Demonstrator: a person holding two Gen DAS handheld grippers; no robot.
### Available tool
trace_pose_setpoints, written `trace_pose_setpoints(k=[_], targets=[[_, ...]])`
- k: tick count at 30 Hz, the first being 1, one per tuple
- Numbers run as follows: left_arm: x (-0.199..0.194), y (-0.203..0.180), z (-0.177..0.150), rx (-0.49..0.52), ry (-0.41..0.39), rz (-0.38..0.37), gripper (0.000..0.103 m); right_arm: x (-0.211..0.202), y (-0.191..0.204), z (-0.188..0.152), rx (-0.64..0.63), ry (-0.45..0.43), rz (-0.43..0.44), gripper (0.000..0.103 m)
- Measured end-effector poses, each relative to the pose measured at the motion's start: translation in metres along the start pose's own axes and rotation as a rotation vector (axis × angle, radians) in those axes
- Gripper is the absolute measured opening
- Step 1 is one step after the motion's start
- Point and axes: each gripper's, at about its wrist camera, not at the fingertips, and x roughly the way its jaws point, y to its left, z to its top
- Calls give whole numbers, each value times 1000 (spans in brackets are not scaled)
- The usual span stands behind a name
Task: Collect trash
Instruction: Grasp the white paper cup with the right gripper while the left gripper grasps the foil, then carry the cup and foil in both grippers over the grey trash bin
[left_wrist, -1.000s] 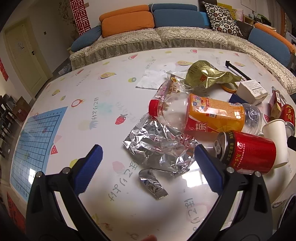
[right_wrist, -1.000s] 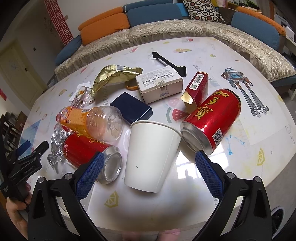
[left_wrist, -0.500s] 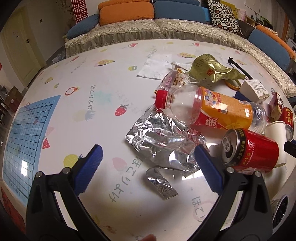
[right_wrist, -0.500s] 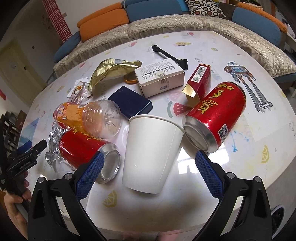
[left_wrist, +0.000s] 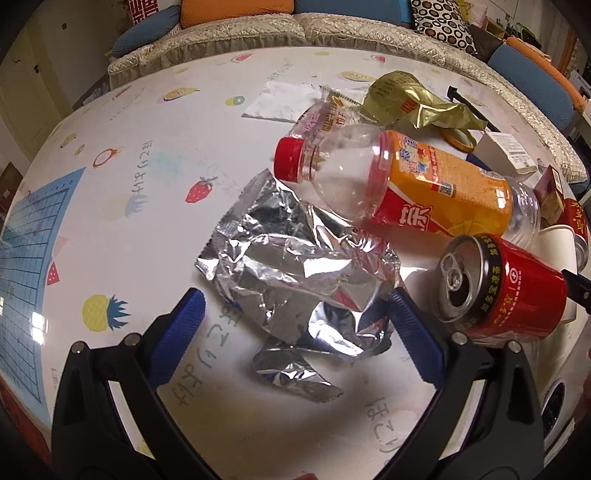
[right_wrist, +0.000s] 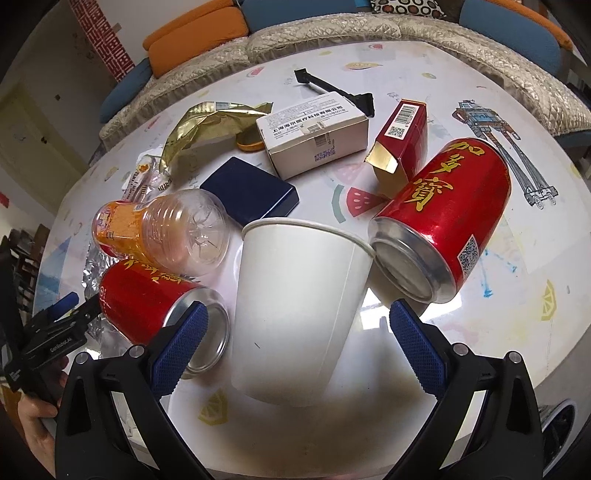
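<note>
Left gripper (left_wrist: 291, 321) jaws spread wide, grasping nothing — crumpled silver foil wrapper (left_wrist: 295, 266) between them on white printed table (left_wrist: 129, 155), bare room leftward. Right gripper (right_wrist: 295, 332) likewise spread around upside-down white paper cup (right_wrist: 299, 310). Beyond wrapper: orange-labelled plastic bottle (left_wrist: 406, 184) lying, red cap pointing left.

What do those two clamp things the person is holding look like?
Each gripper, left and right, is a black plastic fork with two blue, ridged finger pads and small silver screws. White lettering marks the left one's body, seen from the right wrist camera.
</note>
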Motion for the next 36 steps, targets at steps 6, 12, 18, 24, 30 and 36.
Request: trace_pose_setpoints(k=[6,12,18,24,30,36], targets=[[5,1,-5,-36,5,-54,71,8,1,-2,-16,17,-25,69],[5,-2,-4,-16,5,-94,48,14,0,-4,-16,38,-11,64],[-2,-1,-5,-20,-21,-149,24,4,0,-7,-22,15,22,61],[-10,-2,-4,-22,-35,-210,10,-11,1,-4,-54,5,52,61],[-29,0,-6,-28,-84,-228,4,-27,1,1,-61,-9,96,61],[-68,-3,0,11,-148,-229,4,-47,2,3,-72,-30,147,61]])
